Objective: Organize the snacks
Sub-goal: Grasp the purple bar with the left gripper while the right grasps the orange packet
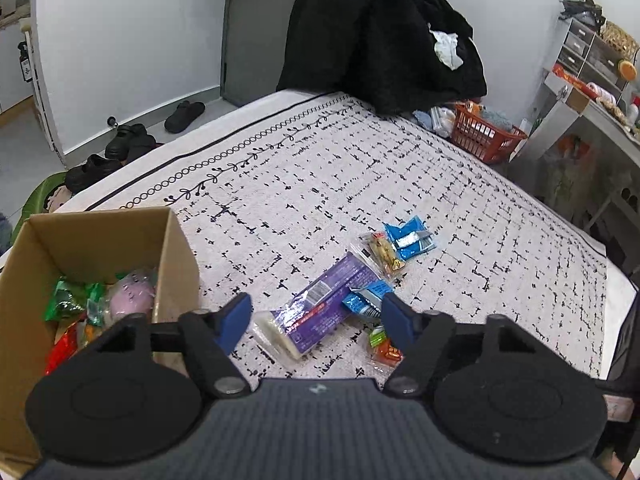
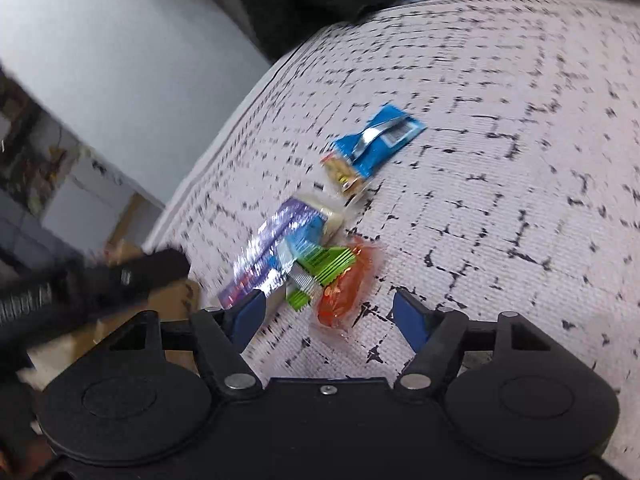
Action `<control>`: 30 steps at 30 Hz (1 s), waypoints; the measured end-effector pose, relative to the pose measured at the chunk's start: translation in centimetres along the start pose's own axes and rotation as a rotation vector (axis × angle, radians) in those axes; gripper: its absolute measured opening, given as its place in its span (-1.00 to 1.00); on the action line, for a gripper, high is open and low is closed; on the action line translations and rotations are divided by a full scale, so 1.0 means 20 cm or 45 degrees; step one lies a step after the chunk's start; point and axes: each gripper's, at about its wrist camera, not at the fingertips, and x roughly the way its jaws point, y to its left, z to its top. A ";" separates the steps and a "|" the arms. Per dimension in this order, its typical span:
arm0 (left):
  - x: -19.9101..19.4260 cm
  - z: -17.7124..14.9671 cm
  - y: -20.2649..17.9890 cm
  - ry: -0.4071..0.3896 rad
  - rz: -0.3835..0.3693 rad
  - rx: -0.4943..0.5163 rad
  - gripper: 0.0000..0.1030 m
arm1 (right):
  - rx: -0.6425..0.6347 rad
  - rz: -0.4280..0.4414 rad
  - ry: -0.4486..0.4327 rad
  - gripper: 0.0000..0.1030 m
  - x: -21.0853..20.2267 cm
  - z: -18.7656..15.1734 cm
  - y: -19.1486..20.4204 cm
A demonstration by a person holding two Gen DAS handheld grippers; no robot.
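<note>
Our left gripper (image 1: 316,320) parted astride the purple packet (image 1: 320,304), our right gripper (image 2: 328,316) parted over the orange packet (image 2: 344,292), neither gripped, cardboard box (image 1: 176,256) beside.

- Purple packet (image 1: 324,304), long and glossy, lies flat and slanted, right of the cardboard box (image 1: 176,264).
- Blue wrapper (image 1: 410,240) lies flat, farthest from the box.
- Clear packet (image 1: 384,256) of yellow pieces lies between them.
- Orange-and-green packet (image 2: 340,284) lies at the purple packet's near side, touching it.
- Box stands open, holding green, pink and red snacks.
</note>
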 end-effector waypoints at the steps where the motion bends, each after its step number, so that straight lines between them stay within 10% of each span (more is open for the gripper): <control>1: 0.01 0.01 0.00 0.004 -0.001 0.001 0.21 | -0.050 -0.020 -0.003 0.29 0.01 -0.01 0.02; 7: 0.09 0.04 -0.03 0.046 -0.007 0.026 0.13 | -0.106 -0.097 0.002 -0.60 0.01 -0.02 0.02; 30: 0.43 0.01 -0.16 0.206 0.123 0.281 0.13 | 0.154 -0.077 -0.090 -0.72 -0.10 0.02 -0.17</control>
